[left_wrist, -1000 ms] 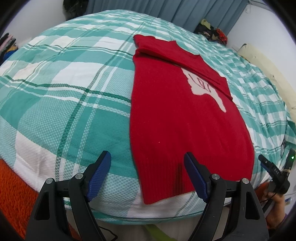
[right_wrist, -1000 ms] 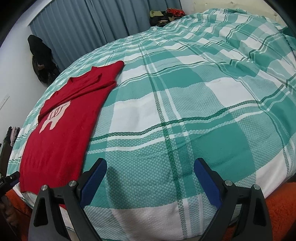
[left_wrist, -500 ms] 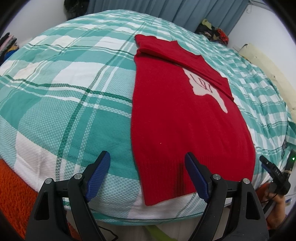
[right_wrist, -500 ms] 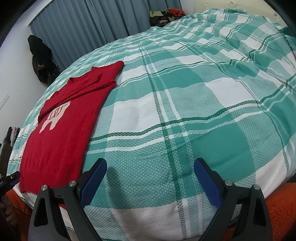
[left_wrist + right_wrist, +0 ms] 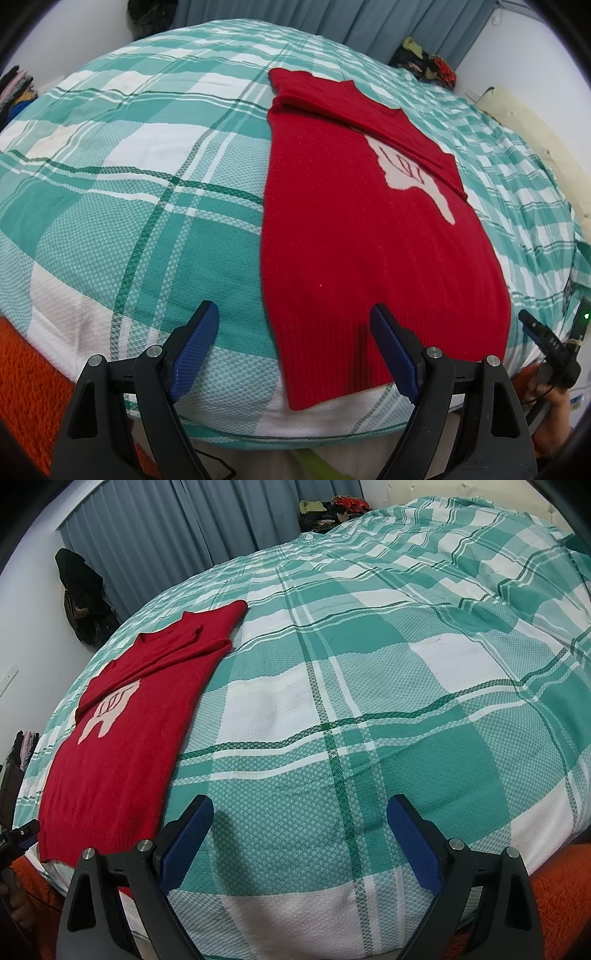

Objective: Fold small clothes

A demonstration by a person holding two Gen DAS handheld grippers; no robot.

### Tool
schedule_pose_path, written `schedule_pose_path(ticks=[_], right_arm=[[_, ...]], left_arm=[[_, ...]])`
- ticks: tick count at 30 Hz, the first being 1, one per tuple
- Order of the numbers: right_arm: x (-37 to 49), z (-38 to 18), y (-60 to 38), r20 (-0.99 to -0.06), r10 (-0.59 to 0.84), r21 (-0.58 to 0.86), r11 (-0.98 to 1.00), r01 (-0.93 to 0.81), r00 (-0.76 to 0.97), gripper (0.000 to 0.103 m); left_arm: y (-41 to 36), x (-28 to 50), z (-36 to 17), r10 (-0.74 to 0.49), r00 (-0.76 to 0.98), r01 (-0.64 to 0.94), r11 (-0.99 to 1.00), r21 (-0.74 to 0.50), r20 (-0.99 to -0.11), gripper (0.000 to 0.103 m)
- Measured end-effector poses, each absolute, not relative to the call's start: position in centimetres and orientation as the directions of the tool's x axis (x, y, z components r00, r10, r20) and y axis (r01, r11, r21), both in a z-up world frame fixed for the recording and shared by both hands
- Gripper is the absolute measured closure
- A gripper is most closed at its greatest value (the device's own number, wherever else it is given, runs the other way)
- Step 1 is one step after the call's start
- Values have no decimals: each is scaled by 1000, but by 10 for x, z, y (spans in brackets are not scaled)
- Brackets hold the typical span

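Flat on the plaid bed (image 5: 155, 206): your red sweater (image 5: 362, 236), sleeves folded across its chest, hem at the near edge. Your left claw (image 5: 295, 347) hangs wide open over that hem, gripping nothing. Your right claw (image 5: 299, 834), open too, hovers over bare bedspread beside it.

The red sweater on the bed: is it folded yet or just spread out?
Partly folded. The red sweater lies flat on the bed, with a sleeve laid across its chest; the body is full length.

red sweater (image 5: 354, 236), partly folded, flat on bed
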State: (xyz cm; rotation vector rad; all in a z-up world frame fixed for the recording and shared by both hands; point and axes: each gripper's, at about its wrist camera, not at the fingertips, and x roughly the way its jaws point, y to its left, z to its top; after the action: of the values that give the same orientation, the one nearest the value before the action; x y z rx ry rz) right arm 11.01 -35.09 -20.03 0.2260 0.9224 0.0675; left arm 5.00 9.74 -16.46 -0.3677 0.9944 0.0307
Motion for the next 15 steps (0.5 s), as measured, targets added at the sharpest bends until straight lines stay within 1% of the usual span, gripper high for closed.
schedule_pose_path(ticks=[9,11,13,15], right_arm=[[110,-200,-352,-782,162,231,972,39,602,9],[106,-189,-355,-761,225,297,955,19,609,9],[97,-172,-356,-705,337,388,920,-58,625,9],[89,-166,-347,-663,472,482,863,-151,582,9]], left_arm=[[100,48,-161,-137,544,-213,932,-295,-828,18],[107,39,-151,-165,559,-224,914,-339,-813,18],[113,29,-145,-200,567,-222,897,-381,-799,18],[114,23,-149,-237,544,-209,891,-403,-805,23]])
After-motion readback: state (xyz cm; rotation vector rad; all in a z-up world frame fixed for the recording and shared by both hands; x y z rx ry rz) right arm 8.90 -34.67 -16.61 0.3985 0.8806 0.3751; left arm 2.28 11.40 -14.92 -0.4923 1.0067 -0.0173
